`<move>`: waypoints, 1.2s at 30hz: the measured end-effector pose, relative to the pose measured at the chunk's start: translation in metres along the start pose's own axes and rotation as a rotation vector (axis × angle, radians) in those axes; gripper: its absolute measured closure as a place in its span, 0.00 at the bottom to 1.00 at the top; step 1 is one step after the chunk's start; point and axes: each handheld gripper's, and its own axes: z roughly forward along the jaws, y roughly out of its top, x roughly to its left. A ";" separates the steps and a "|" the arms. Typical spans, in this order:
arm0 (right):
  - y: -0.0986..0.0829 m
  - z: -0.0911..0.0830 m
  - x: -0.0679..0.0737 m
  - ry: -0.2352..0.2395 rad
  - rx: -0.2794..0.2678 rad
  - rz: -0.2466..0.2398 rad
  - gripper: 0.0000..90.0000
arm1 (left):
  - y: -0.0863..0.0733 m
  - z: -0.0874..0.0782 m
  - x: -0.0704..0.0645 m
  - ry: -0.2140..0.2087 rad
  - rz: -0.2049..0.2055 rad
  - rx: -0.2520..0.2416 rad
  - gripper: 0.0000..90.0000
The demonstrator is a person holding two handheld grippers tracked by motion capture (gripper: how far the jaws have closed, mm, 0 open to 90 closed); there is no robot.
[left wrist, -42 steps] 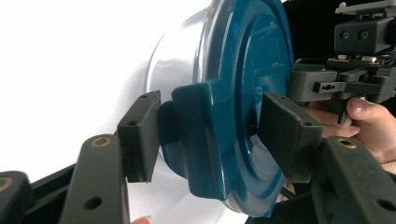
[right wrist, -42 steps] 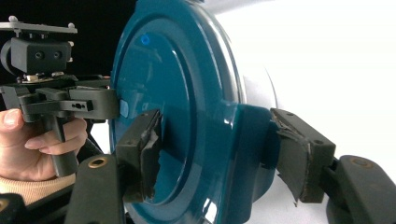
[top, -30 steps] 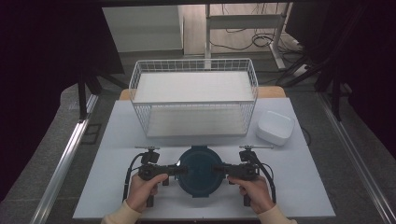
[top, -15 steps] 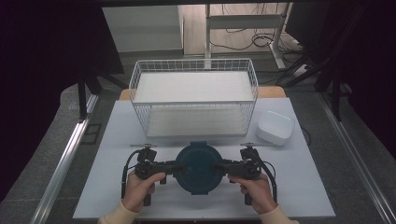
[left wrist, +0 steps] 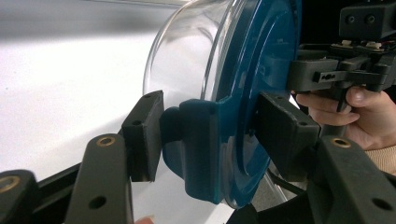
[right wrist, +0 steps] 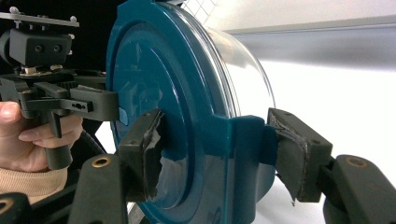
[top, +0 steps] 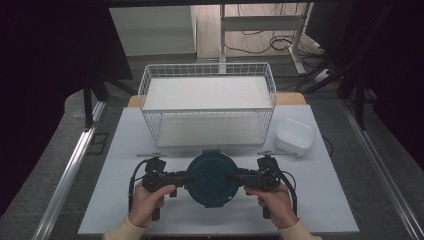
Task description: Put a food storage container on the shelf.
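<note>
Left hand-held gripper: jaws clamped on the left latch tab of the container; in the high view it sits at, held by the person's left hand.
Right hand-held gripper: jaws closed on the opposite latch tab, at in the high view; one pad looks torn.
Container: round, clear body with a teal lid; held between both grippers near the front edge of the counter, just in front of the basket; contact with the counter cannot be told.
Handling: looks empty, so probably light; rigid; smooth walls likely slippery, glass-like body possibly fragile.
Grip site: the moulded tabs are the best hold, thick and square-edged.
Risk: uneven lift could tilt it.
Wire basket: white, behind the container.
White tub: right of the basket.
</note>
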 end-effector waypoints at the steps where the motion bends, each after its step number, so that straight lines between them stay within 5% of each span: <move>1: 0.000 0.000 0.000 0.002 -0.001 0.000 0.42 | 0.000 -0.001 -0.001 0.002 0.001 -0.002 0.48; 20: 0.019 0.003 0.008 0.009 -0.020 -0.037 0.42 | 0.020 -0.012 -0.002 0.011 0.036 -0.019 0.48; 36: 0.059 -0.011 0.022 0.013 -0.073 -0.085 0.42 | 0.064 -0.027 -0.022 0.021 0.095 -0.053 0.48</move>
